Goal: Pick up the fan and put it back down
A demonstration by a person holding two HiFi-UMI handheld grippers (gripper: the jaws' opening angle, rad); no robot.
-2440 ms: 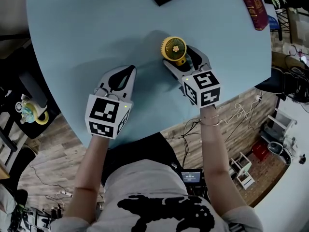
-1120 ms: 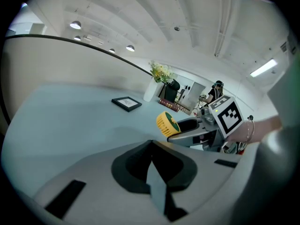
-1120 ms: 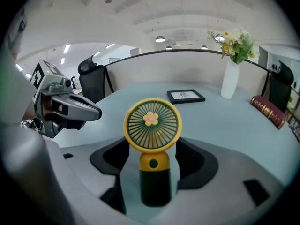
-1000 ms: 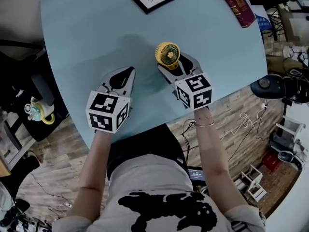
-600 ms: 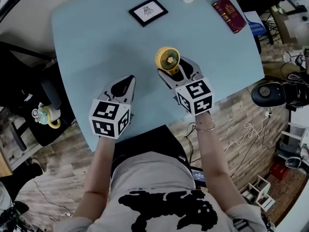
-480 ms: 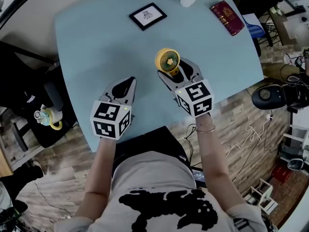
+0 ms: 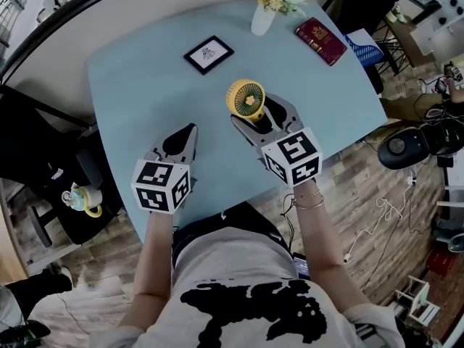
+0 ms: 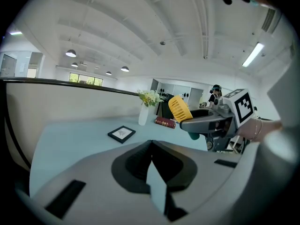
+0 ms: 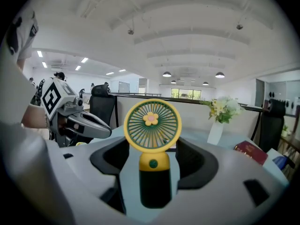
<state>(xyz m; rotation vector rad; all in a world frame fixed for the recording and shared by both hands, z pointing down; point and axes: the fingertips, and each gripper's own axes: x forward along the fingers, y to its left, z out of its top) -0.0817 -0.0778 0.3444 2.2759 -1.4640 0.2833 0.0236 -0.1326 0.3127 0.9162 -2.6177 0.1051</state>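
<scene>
The small yellow fan [image 7: 246, 100] with a dark handle stands upright between the jaws of my right gripper [image 7: 256, 112], which is shut on the handle. The fan hangs in the air above the light blue table [image 7: 145, 71]. In the right gripper view the fan [image 9: 152, 125] faces the camera, with a flower at the centre of its grille, and the right gripper [image 9: 152, 147] clasps it from both sides. My left gripper [image 7: 190, 130] hovers to the fan's left, shut and empty. The left gripper [image 8: 151, 142] sees the fan [image 8: 178, 108] at its right.
A framed picture [image 7: 208, 54] lies on the far part of the table, with a white vase of flowers [image 7: 264, 13] and a red book [image 7: 320, 40] at the far right. A dark chair [image 7: 36, 143] stands to the left and a chair base [image 7: 406, 147] to the right.
Both grippers have risen from the table. The fan has come up with the right gripper and now hangs above the tabletop. The left gripper stays shut and empty.
</scene>
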